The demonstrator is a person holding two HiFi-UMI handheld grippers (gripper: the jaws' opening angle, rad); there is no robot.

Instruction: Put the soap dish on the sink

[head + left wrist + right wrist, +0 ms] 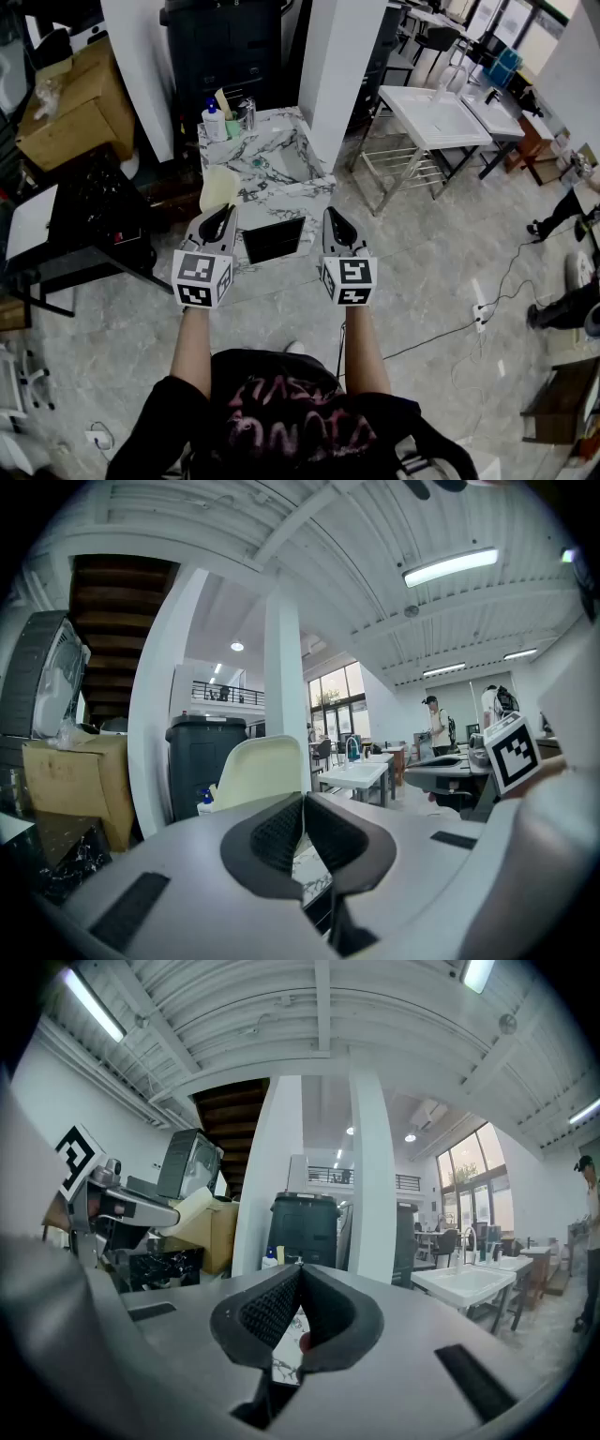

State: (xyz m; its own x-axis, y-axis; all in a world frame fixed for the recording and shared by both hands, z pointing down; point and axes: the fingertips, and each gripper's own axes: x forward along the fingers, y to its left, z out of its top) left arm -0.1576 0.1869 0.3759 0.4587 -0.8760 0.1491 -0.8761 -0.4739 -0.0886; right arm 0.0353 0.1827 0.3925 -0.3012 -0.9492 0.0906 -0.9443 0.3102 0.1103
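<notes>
A pale cream soap dish (216, 187) sticks up out of my left gripper (221, 216), which is shut on its lower edge. In the left gripper view the soap dish (255, 771) rises just behind the closed left gripper (303, 801). Just beyond it stands the marble sink (302, 192), with a basin in its top and bottles (214, 122) at its back. My right gripper (333, 217) hangs level with the left one, in front of the sink's right side. The right gripper (298, 1271) is shut with nothing in it.
A white pillar (342, 66) and a black bin (225, 42) stand behind the sink. A cardboard box (75, 103) and a dark table (84, 234) are at the left. White sinks on metal frames (436, 117) stand at the right. Cables and a power strip (480, 315) lie on the floor.
</notes>
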